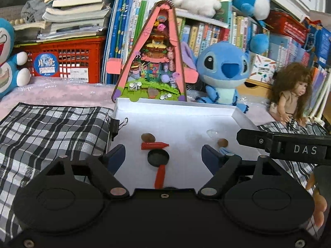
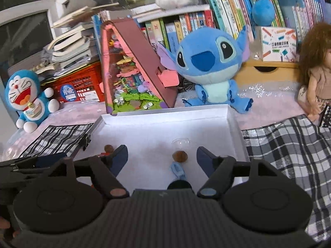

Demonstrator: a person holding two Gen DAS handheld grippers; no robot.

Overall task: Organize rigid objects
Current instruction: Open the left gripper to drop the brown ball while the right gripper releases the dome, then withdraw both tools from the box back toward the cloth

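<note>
Several small pieces already lie in the white box point(image 1: 178, 111) | toy pan point(image 1: 158, 157) at 6 o'clock | both grippers point(image 1: 163, 155) point(image 2: 162, 156) wide open, empty | remaining items unclear

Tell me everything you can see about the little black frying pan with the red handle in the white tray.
The toy frying pan is a small round black pan, shallow and empty, with a straight red handle that points toward the camera. It looks like plastic. It lies flat on the floor of the white tray, between the open left claw's fingers but untouched by them. A red crayon-shaped piece lies across its far rim, apparently touching it.
</note>
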